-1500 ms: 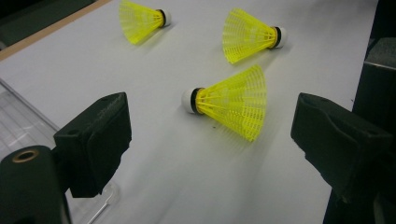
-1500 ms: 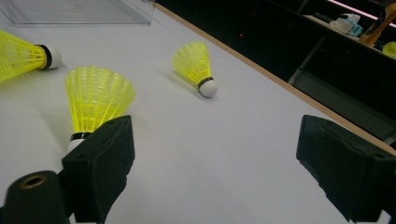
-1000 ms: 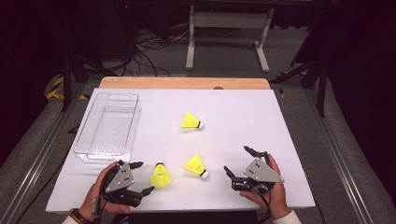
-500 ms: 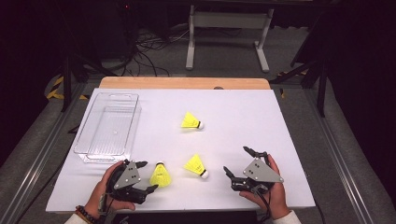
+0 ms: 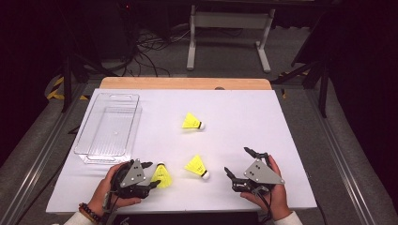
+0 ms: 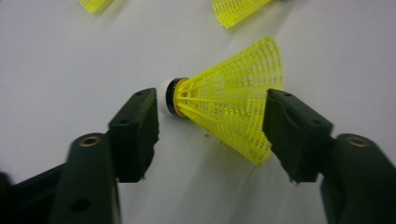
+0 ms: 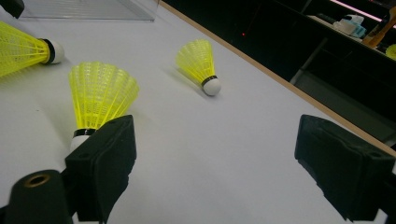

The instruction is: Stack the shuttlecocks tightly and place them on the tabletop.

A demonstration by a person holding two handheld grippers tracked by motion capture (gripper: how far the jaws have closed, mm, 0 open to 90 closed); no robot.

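Observation:
Three yellow shuttlecocks lie on the white table [image 5: 248,117]. The nearest one [image 5: 161,175] [image 6: 233,93] lies crosswise at the tips of my left gripper [image 5: 151,174] [image 6: 210,102], cork toward one jaw and skirt rim toward the other. These jaws have just been closing; the skirt looks undeformed and I see no pad pressing. A second shuttlecock [image 5: 197,166] [image 7: 100,93] lies just left of my right gripper [image 5: 236,160] [image 7: 215,126], which stands wide open with nothing between its jaws. The third [image 5: 192,122] [image 7: 198,63] lies farther back.
A clear plastic tray [image 5: 84,140] [image 7: 88,9] sits at the table's left side, behind the left hand. A wooden strip [image 5: 187,83] runs along the far edge. Dark floor with cables and stands surrounds the table.
The left gripper has slid right up to the nearest shuttlecock and its jaws have narrowed around it. The right gripper and the other shuttlecocks have stayed put.

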